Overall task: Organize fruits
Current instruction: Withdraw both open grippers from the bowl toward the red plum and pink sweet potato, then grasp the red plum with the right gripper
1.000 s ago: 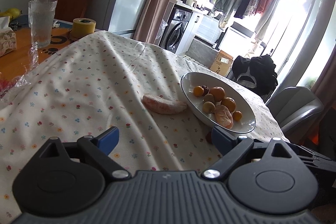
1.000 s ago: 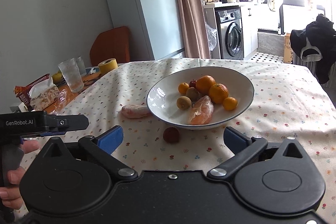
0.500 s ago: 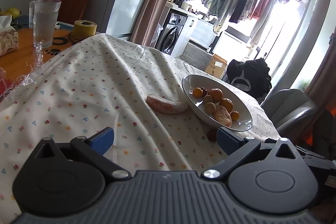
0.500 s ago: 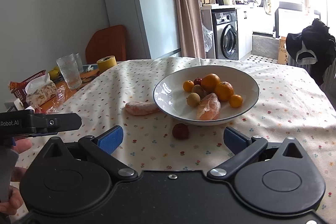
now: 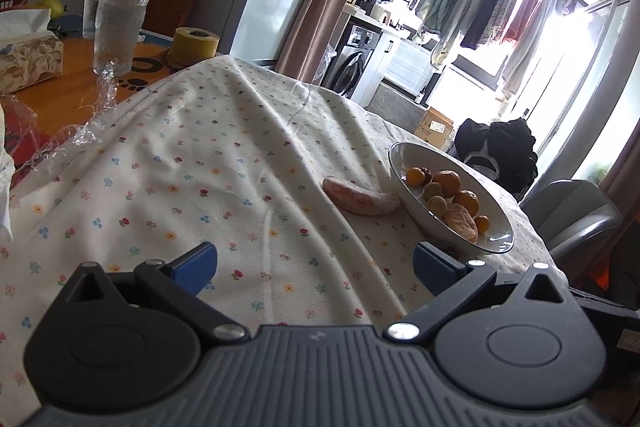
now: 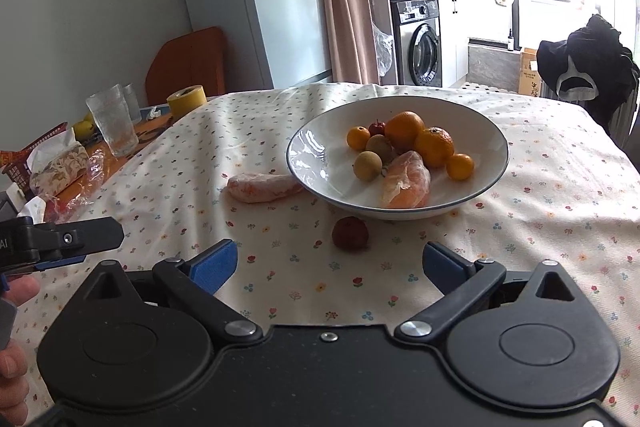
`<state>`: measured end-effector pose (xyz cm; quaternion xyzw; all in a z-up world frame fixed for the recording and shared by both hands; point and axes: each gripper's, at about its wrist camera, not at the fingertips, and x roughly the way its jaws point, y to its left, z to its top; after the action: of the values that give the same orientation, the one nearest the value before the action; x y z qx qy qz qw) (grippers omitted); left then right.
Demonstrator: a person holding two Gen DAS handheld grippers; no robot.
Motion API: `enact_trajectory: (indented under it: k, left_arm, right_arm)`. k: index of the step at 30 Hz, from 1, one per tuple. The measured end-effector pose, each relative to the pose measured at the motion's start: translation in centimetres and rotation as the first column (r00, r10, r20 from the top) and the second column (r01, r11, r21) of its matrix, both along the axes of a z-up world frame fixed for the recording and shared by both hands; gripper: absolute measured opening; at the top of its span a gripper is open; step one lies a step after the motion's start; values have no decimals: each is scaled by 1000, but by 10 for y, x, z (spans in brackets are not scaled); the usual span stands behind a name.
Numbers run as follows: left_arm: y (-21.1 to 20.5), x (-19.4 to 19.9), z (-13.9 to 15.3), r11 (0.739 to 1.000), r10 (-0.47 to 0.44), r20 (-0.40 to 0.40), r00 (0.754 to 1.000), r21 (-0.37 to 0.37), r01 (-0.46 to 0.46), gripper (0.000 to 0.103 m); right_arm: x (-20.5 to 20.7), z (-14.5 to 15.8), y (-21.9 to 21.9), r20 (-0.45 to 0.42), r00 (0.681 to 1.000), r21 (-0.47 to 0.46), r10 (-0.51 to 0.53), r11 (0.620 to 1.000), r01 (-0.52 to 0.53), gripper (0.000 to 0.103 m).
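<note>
Red fruit [image 5: 451,249] mostly hidden behind the left gripper's fingertip; hand [image 6: 14,367] cut by frame edge; small dark-red fruit [image 6: 376,127] in bowl [image 6: 312,163], possibly a cherry.

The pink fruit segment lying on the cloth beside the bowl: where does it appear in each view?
Left wrist: pink segment, right of centre, touching the left rim of the white bowl.
Right wrist: pink segment, left of centre, against the bowl.
Shared landmark: the yellow tape roll.
</note>
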<state>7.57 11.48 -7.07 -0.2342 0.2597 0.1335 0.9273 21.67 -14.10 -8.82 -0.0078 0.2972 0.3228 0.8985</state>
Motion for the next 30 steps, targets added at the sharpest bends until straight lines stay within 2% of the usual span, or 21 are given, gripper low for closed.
enact_trajectory:
  k: [10, 16, 19, 20, 21, 23, 26, 28, 30]
  left_arm:
    - [4, 13, -6, 1000, -1, -44, 999, 13, 2, 103]
    - [6, 24, -4, 1000, 14, -58, 998, 27, -13, 103]
    - [5, 31, -1, 999, 6, -63, 998, 37, -3, 103]
    - [4, 33, 0, 999, 3, -63, 998, 41, 0, 103]
    - [4, 36, 1, 999, 0, -64, 998, 46, 3, 103]
    - [3, 41, 2, 998, -5, -68, 998, 54, 9, 103]
    - [2, 49, 2, 998, -13, -77, 997, 59, 18, 103]
    - [1, 52, 1, 998, -19, -80, 997, 58, 23, 103]
    - [0, 55, 1, 998, -23, -84, 996, 60, 28, 103]
  right_arm:
    - [17, -9, 15, -32, 999, -21, -17, 1000, 16, 73]
    - [28, -16, 22, -65, 998, -18, -19, 1000, 18, 54]
    - [33, -21, 25, -94, 996, -16, -1, 1000, -1, 25]
    - [36, -23, 25, -114, 993, -4, 11, 1000, -11, 9]
    - [37, -24, 23, -126, 992, 6, 17, 1000, -17, 3]
    - [37, -24, 21, -127, 992, 9, 24, 1000, -23, 0]
    - [39, -22, 19, -138, 990, 8, 19, 1000, -18, 2]
    - [40, -21, 18, -147, 989, 16, 13, 1000, -11, 12]
    - [40, -20, 18, -136, 991, 20, 14, 1000, -11, 47]
